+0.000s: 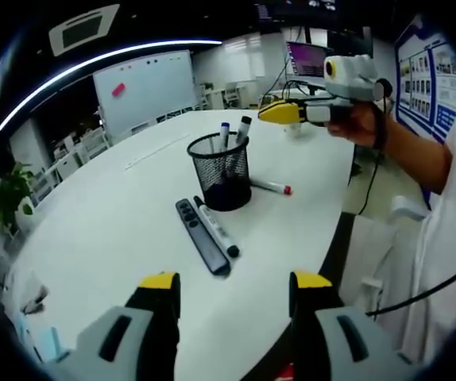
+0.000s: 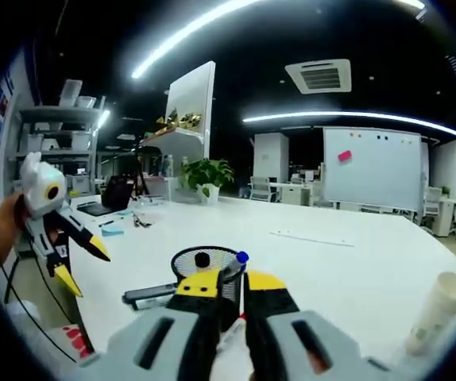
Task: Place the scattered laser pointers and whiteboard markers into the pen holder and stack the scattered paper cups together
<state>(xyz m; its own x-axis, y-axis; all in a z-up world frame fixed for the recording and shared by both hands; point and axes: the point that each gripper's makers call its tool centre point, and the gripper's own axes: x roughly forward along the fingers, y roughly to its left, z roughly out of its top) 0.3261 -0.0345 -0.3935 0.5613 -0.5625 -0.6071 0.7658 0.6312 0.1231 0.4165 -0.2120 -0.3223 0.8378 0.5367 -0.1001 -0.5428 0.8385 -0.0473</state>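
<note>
While the black mesh pen holder (image 1: pixel 222 171) stands mid-table holding markers, a black laser pointer (image 1: pixel 202 236) and white marker (image 1: pixel 216 227) lie beside it; left gripper (image 1: pixel 233 283) gapes wide, right gripper (image 2: pixel 222 284) nearly closed, empty.

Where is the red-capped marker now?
In the left gripper view, the red-capped marker lies on the white table, just right of the mesh pen holder.
</note>
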